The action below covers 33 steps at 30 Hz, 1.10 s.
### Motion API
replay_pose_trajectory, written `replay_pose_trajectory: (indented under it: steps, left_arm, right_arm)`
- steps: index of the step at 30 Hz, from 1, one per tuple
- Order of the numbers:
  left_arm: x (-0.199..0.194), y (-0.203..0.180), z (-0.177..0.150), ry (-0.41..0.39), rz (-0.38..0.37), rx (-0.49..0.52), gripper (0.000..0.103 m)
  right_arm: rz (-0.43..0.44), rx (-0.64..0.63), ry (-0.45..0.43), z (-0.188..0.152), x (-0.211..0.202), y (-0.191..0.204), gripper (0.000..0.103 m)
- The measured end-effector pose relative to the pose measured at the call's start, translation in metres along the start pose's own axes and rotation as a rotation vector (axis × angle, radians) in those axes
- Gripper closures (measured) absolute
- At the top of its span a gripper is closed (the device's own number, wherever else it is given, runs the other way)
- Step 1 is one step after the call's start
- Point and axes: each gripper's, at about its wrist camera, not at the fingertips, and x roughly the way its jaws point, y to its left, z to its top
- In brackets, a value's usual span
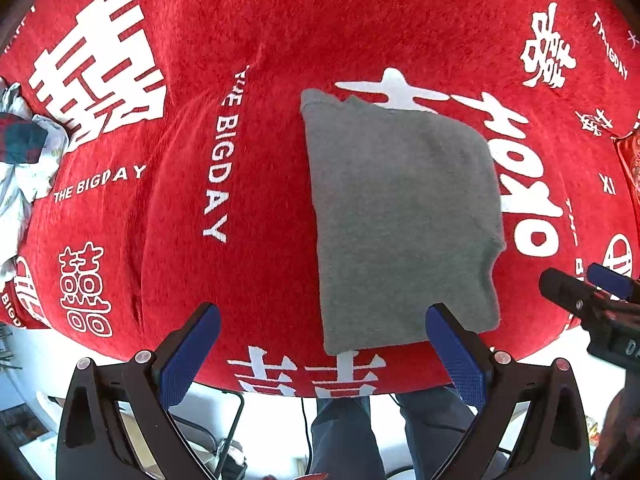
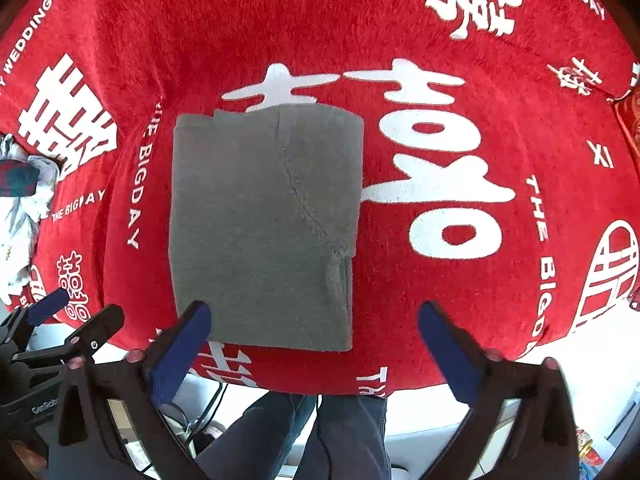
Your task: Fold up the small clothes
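A small grey knitted garment, folded into a flat rectangle, lies in the centre of the right wrist view on a table draped in a red plush cloth with white wedding lettering; in the left wrist view the same garment sits right of centre. Both claws hang released above the near edge: the left claw spread wide with nothing between its blue pads, the right claw likewise empty, one pad just over the garment's lower left corner. The fabric looks soft, light and limp, likely to sag and unfold if lifted by one point; a stitched seam curves down its right half. A pinch through all layers at the two near corners, or along the thick folded edge, seems the surest hold. A crumpled pile of pale and plaid clothes waits at the left edge.
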Motion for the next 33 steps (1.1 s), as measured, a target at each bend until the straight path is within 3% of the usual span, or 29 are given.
replay_pose_trajectory:
  steps: [19, 33]
  left_arm:
    - [-0.044, 0.001, 0.008, -0.111, 0.066, -0.007, 0.000]
    - [-0.046, -0.002, 0.012, -0.112, 0.047, -0.017, 0.000]
  right_arm:
    - [-0.065, 0.013, -0.050, 0.008, -0.043, 0.007, 0.000]
    - [-0.076, 0.013, -0.045, 0.014, -0.046, 0.011, 0.000]
